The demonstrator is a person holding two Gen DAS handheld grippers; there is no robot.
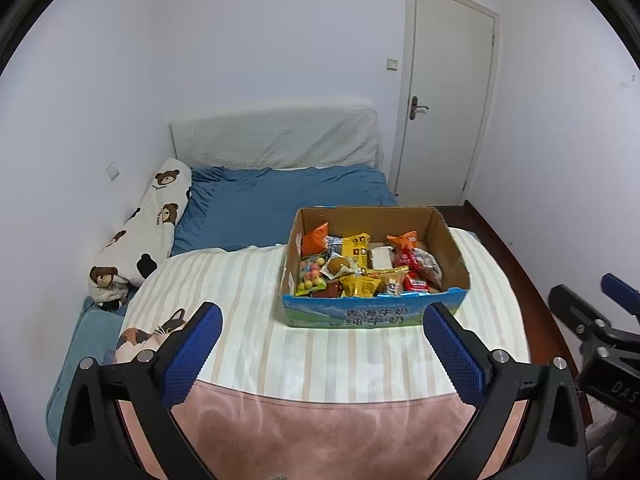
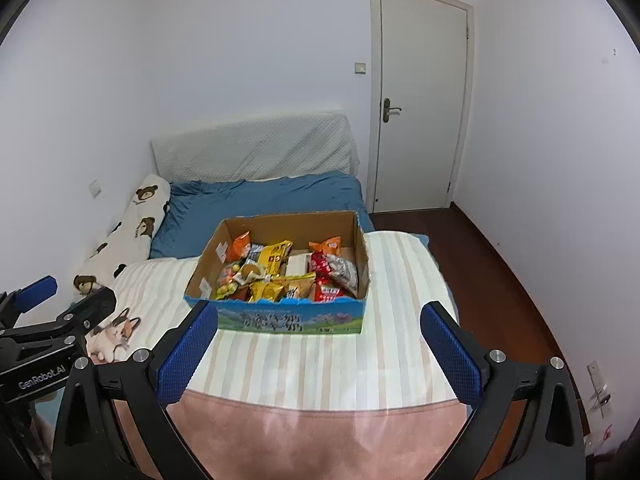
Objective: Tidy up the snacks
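Left gripper (image 1: 322, 322) jaws wide, empty; right gripper (image 2: 319, 322) jaws wide, empty; one cardboard box (image 1: 372, 312) of mixed snack packets (image 1: 360, 264).

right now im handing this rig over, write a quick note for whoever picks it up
Left gripper: open, nothing between the pads, short of the box.
Right gripper: open, nothing held, also short of the box.
Cardboard box: sits on the striped blanket on the bed, flaps open.
Snacks: all inside the box in a loose heap, such as the orange bag, yellow packets, red packets and a bag of coloured candy balls.
Done: nothing sorted that shows.
Left: take snacks out and group them; neither gripper has reached the box yet.
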